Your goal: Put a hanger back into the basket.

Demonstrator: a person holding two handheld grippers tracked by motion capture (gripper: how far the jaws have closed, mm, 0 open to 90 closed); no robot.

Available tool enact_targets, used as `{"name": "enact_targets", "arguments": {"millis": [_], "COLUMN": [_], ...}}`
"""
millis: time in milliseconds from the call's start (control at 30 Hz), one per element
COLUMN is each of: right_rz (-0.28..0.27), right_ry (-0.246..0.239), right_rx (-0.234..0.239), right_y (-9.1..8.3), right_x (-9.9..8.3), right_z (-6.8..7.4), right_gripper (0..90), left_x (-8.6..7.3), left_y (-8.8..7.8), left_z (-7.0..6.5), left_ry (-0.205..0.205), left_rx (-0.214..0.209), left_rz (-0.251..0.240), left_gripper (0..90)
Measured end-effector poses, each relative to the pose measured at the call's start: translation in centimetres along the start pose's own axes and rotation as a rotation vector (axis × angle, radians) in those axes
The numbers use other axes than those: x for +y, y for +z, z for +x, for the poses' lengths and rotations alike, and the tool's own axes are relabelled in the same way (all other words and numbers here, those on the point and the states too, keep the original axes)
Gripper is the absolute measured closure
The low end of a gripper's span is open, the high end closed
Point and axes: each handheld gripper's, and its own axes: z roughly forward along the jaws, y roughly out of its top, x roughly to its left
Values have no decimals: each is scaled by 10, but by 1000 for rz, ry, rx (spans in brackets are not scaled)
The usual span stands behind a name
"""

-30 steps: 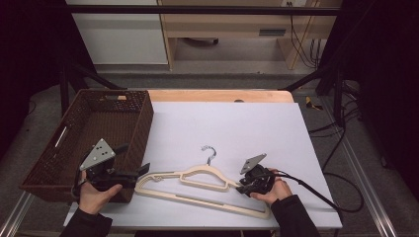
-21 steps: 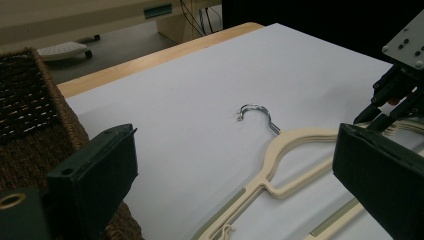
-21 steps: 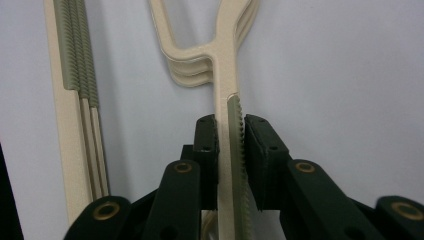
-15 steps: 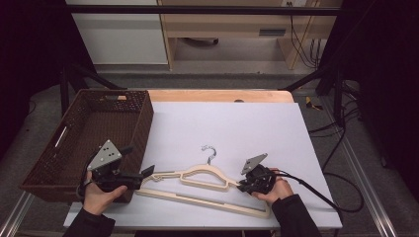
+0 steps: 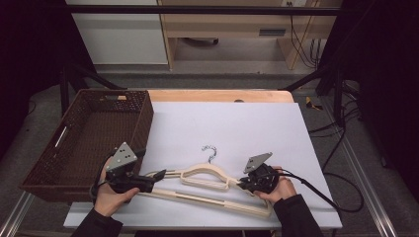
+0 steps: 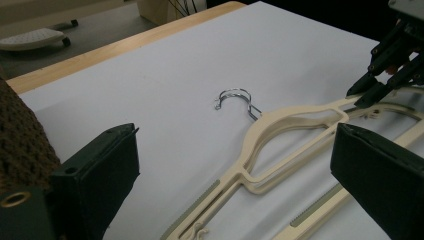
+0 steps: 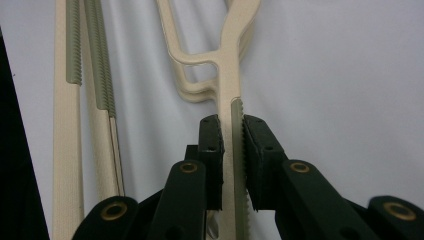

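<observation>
One cream hanger [image 5: 207, 183] is laid flat on the white table [image 5: 257, 128], near its front edge. Its shoulder is pinched by the just-closed right gripper [image 7: 231, 131], likely for lifting; the left gripper [image 6: 235, 175] is held wide open astride its other end, beside the basket [image 5: 94, 133].

Bright tabletop, dark surroundings, soft shadows

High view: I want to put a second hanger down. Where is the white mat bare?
The white mat is bare from the hanger hook to the far wooden edge, and right of the basket. The near strip is crowded by the hanger and both grippers.
</observation>
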Motion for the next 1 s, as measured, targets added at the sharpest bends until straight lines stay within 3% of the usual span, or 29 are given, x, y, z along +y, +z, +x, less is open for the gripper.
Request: {"name": "enact_targets", "arguments": {"millis": [200, 367, 467, 767, 833, 1000], "right_rz": [-19, -30, -33, -37, -28, -28], "right_ry": [-5, -20, -28, -33, -33, -32], "right_rx": [-17, -35, -34, -36, -39, -36], "right_y": [-5, -9, -10, -11, -12, -12], "right_x": [2, 5, 5, 6, 6, 6], "right_z": [2, 4, 4, 5, 5, 6], "right_gripper": [792, 792, 792, 792, 792, 793], "left_x": [6, 12, 14, 19, 16, 11], "left_y": [20, 48, 64, 104, 117, 131], "left_z": [-7, -11, -13, -12, -11, -11], "left_ry": [14, 11, 30, 52, 73, 99], "left_rx": [-22, -60, -70, -96, -109, -122], "left_rz": [58, 123, 166, 256, 288, 345], "left_gripper": [57, 63, 65, 148, 173, 231]}}
